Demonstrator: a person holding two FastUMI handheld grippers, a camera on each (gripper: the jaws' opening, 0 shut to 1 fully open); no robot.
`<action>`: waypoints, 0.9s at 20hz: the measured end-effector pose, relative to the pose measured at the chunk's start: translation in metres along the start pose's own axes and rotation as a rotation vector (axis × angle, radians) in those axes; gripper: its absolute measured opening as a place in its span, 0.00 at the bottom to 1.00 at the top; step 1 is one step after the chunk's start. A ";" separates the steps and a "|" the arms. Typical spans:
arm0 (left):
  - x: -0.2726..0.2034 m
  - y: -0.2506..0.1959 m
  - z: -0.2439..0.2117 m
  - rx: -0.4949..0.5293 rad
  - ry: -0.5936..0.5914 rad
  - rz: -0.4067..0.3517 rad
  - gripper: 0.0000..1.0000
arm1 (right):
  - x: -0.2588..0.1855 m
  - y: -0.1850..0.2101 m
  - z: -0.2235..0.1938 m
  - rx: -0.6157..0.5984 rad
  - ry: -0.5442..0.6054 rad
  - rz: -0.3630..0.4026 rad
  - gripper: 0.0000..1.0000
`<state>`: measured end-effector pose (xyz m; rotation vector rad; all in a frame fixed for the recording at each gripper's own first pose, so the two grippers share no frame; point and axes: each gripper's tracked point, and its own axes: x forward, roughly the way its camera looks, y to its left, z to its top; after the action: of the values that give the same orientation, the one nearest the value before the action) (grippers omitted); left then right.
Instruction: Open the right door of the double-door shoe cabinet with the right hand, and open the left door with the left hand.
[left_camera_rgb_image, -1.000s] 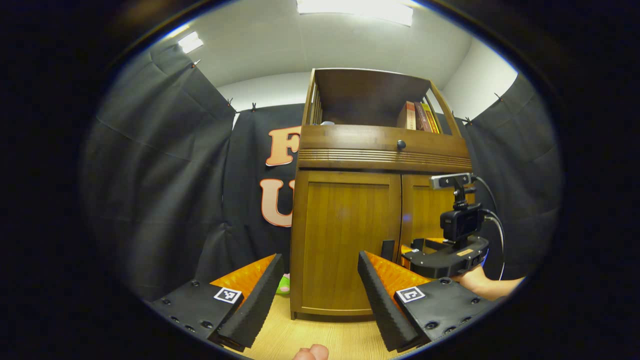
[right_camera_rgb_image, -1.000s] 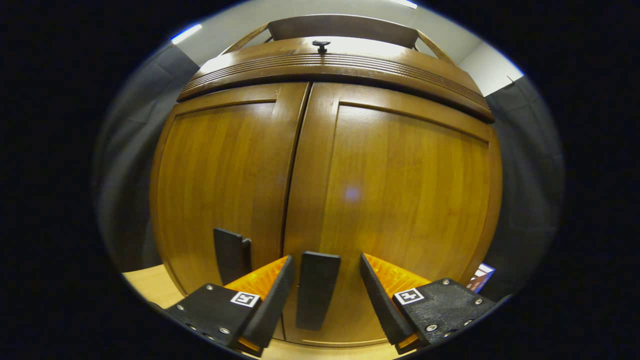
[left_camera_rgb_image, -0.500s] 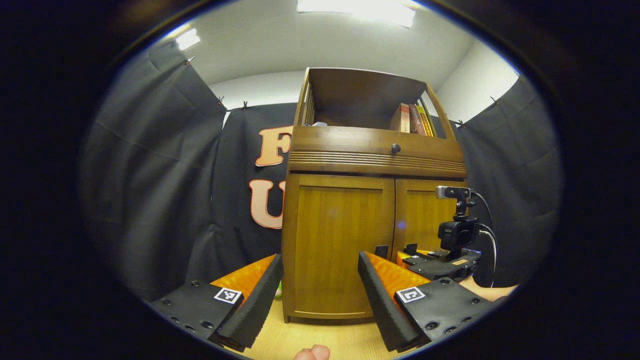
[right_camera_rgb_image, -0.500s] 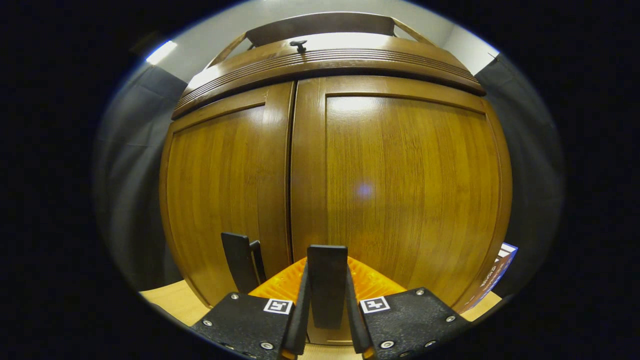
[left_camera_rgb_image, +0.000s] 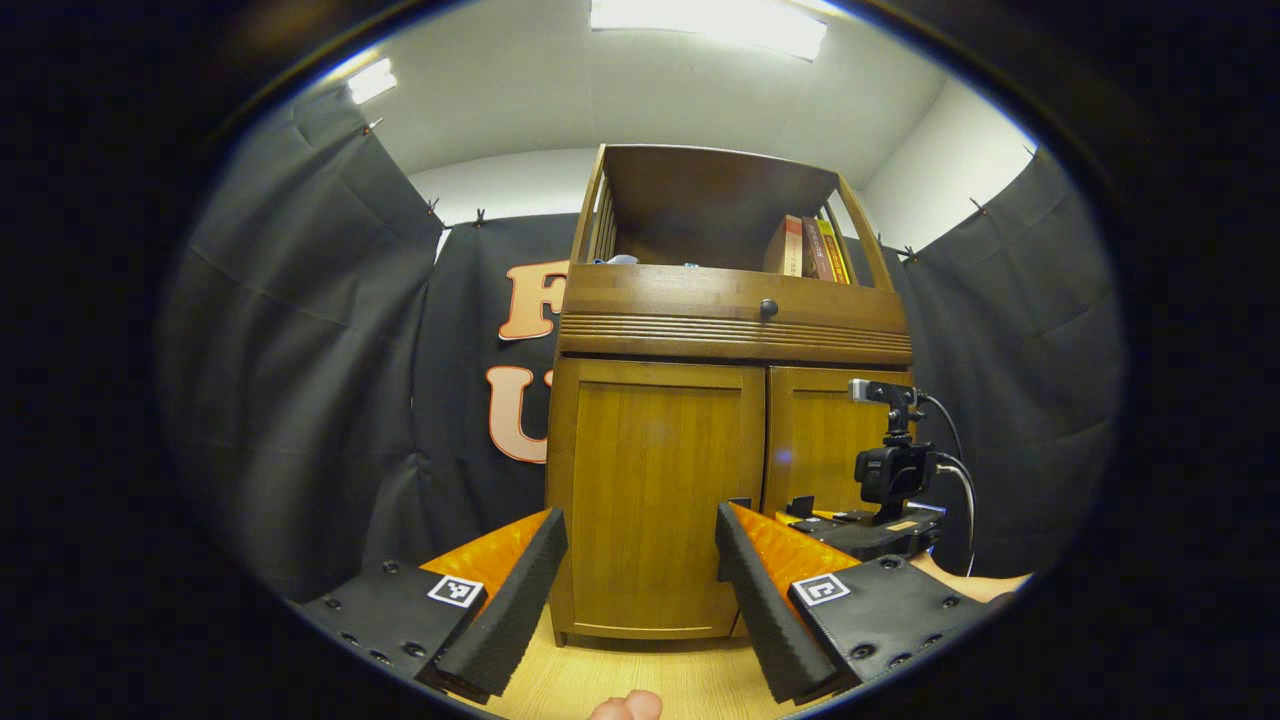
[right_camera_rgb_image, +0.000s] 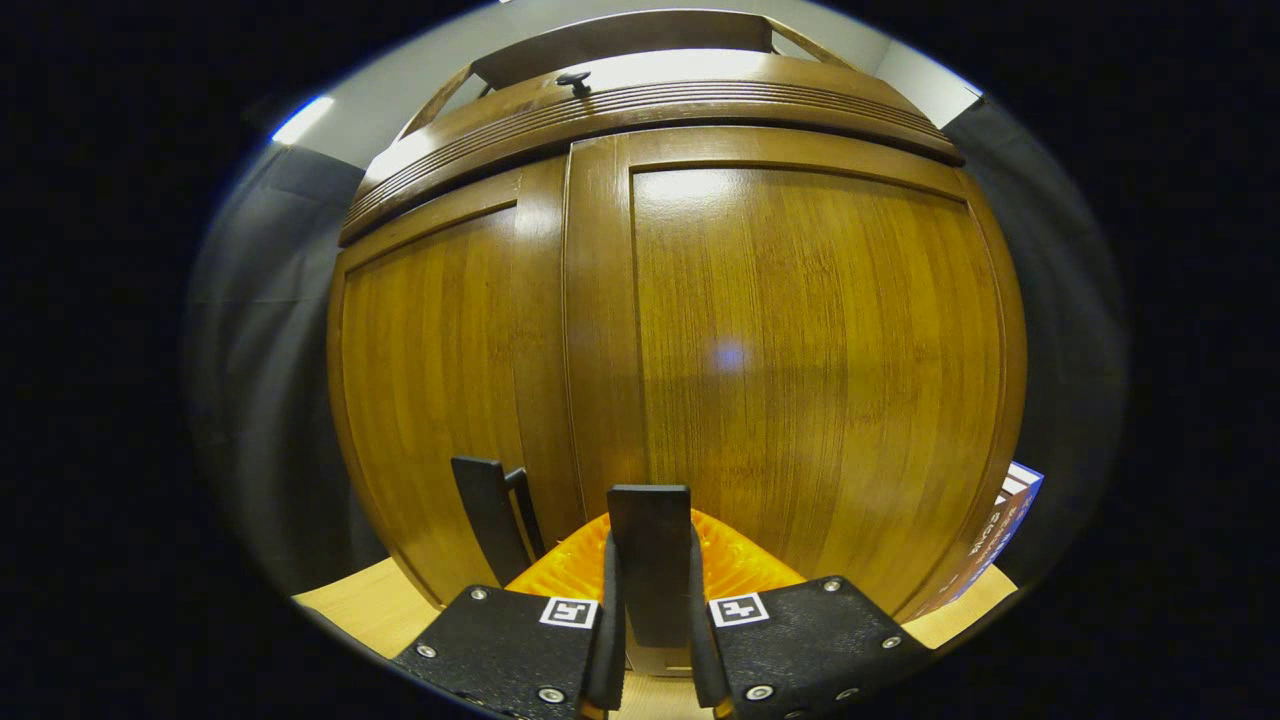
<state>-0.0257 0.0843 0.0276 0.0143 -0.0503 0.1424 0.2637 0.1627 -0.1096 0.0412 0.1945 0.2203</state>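
The brown wooden shoe cabinet (left_camera_rgb_image: 700, 340) stands ahead in the left gripper view, both doors looking closed. My left gripper (left_camera_rgb_image: 640, 518) is open and empty, held back from the left door (left_camera_rgb_image: 655, 490). Farther right, the right gripper (left_camera_rgb_image: 850, 528) sits low against the right door (left_camera_rgb_image: 820, 440). In the right gripper view, my right gripper (right_camera_rgb_image: 650, 548) is shut on the right door's black vertical handle (right_camera_rgb_image: 650, 520). The left door's handle (right_camera_rgb_image: 487, 515) stands free just to its left. The seam between the doors (right_camera_rgb_image: 565, 330) runs upward above the handles.
A drawer with a dark knob (left_camera_rgb_image: 768, 308) sits above the doors, and books (left_camera_rgb_image: 805, 250) stand in the open top shelf. A printed box (right_camera_rgb_image: 1005, 515) leans by the cabinet's right side. Light wood floor (left_camera_rgb_image: 640, 680) lies in front, with a fingertip (left_camera_rgb_image: 625, 708) at the bottom edge.
My right gripper went from open around the right door's handle to shut on it. The left gripper drew back from the cabinet, which now looks smaller, and stayed open.
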 end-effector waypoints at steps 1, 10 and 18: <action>-0.002 -0.002 0.000 -0.002 0.000 0.000 0.96 | -0.006 0.000 -0.001 0.001 0.000 0.010 0.27; -0.014 -0.022 0.004 0.009 -0.013 -0.006 0.95 | -0.069 -0.007 -0.009 0.007 0.014 0.075 0.27; -0.013 -0.054 -0.003 -0.005 0.000 -0.038 0.96 | -0.136 -0.034 -0.012 0.000 0.012 0.096 0.26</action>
<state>-0.0310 0.0295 0.0231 0.0106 -0.0506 0.1047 0.1386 0.1002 -0.0979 0.0494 0.2047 0.3167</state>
